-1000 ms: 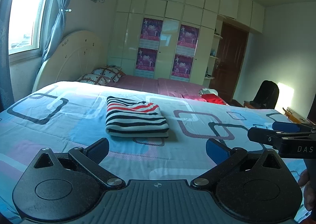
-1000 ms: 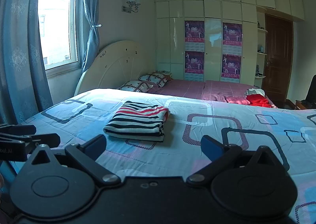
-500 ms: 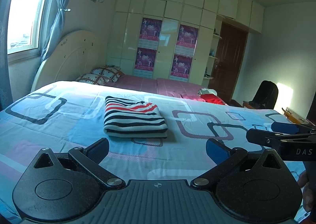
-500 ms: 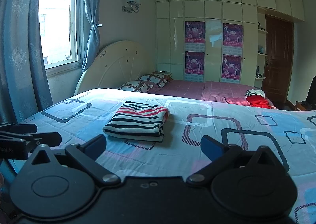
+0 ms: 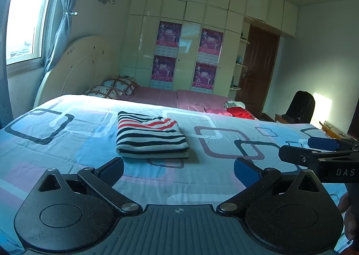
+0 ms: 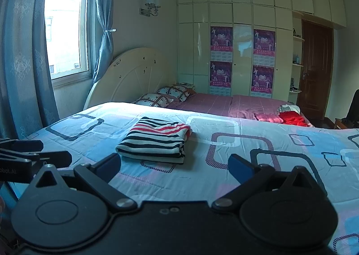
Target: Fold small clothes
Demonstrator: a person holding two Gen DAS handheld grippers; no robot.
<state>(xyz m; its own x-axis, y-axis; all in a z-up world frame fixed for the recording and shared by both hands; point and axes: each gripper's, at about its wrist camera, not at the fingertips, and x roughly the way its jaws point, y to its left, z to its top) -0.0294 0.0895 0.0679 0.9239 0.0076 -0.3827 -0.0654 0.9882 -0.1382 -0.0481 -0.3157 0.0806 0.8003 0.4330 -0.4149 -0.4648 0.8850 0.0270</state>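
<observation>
The black, white and red striped knit garment [image 5: 150, 137], already folded into a neat rectangular stack, lies flat on the pale blue quilt printed with rounded squares [image 5: 67, 149], just beyond both tools and touched by neither. The left gripper [image 5: 178, 170] is spread wide and empty, with the bundle ahead of it and slightly to the left. The right gripper [image 6: 174, 168], equally released and empty, has it ahead and a little left too. The stack's longer side runs left to right. Judging by the offsets, the left gripper looks marginally nearer for any further tuck.
</observation>
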